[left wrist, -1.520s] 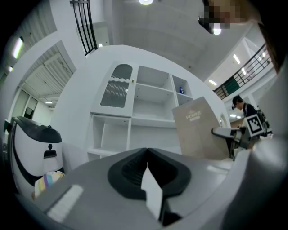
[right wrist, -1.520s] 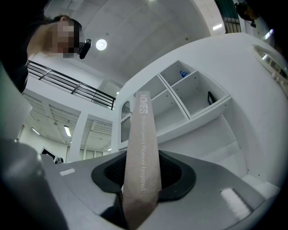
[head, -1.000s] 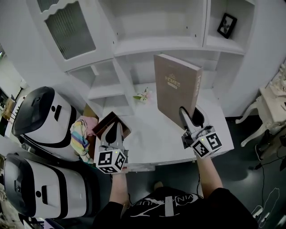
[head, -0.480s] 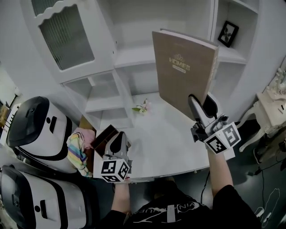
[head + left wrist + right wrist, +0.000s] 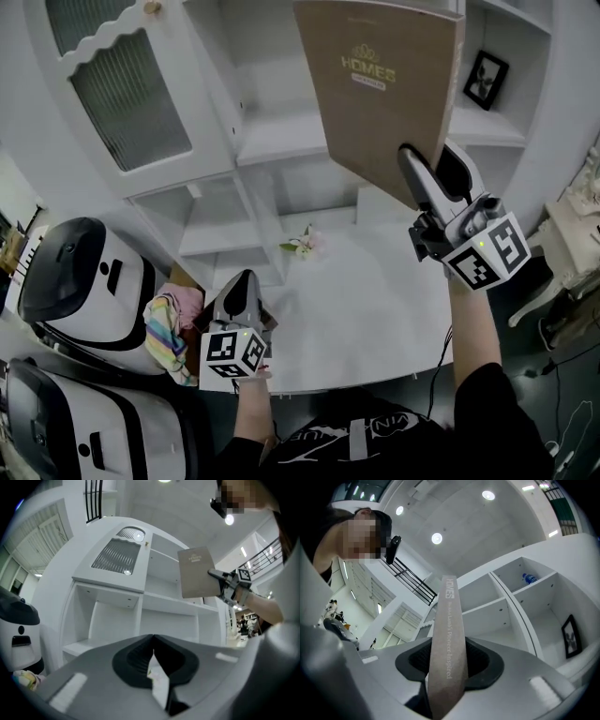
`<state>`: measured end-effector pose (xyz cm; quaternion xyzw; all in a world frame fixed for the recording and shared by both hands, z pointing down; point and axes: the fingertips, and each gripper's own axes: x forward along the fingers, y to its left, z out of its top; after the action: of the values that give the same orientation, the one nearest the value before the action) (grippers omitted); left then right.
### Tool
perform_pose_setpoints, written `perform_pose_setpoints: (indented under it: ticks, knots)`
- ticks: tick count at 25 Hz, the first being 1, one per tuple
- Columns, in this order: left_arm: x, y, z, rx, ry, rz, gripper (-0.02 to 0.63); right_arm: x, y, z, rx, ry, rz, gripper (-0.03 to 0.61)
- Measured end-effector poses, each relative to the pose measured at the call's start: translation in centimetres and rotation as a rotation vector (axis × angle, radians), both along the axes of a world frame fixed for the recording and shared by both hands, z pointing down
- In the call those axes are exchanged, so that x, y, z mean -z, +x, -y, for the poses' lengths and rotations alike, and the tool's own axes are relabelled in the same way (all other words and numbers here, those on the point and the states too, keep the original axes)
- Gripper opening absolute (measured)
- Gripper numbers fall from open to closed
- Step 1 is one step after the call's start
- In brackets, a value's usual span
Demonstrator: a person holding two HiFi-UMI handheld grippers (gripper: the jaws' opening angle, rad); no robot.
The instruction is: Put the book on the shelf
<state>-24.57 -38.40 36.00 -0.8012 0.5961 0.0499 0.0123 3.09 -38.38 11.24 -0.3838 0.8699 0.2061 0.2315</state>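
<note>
A large tan-brown book (image 5: 384, 94) stands upright in the air in front of the white shelf unit (image 5: 281, 131), level with its upper compartments. My right gripper (image 5: 433, 178) is shut on the book's lower edge; in the right gripper view the spine (image 5: 449, 634) runs up between the jaws. The left gripper view shows the book (image 5: 197, 571) to the right of the shelf's arched door. My left gripper (image 5: 242, 292) hangs low over the left front of the white table (image 5: 375, 300), shut, jaws meeting at the tips, holding nothing I can make out.
A framed picture (image 5: 487, 77) leans in a right-hand compartment, and a blue bottle (image 5: 529, 578) lies in a higher one. A small flower sprig (image 5: 303, 244) lies on the table. Two white-and-black machines (image 5: 75, 272) and a striped cloth (image 5: 169, 323) are at the left.
My right gripper has carried the book upward, from just above the table to the upper shelves. The left gripper has stayed almost where it was.
</note>
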Motion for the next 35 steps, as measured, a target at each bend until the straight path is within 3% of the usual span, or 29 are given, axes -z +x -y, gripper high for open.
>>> perform_pose_setpoints:
  ticks: [6,11,17,24,35]
  knots:
    - [1.2,0.7,1.9,-0.002,0.035,-0.006,0.000,3.0,-0.5,2.8,-0.114,0.112,-0.136,0.178]
    - [1.9,0.5,3.1,0.014,0.051,-0.003,0.000,2.5,-1.2,6.7,-0.234,0.108,-0.311,0.178]
    - [1.8,0.1,4.0,0.034,0.052,-0.007,0.000,0.4,-3.2,11.3,-0.416,0.200,-0.719,0.178]
    - [1.3,0.0,4.6,0.042,0.045,-0.015,0.000,-2.8,-5.9,14.7,-0.445,0.287,-1.003,0.178]
    - [0.9,-0.5,5.2,0.061,0.038,-0.018,0.000,-5.3,-7.5,18.8,-0.441,0.334,-1.263,0.179]
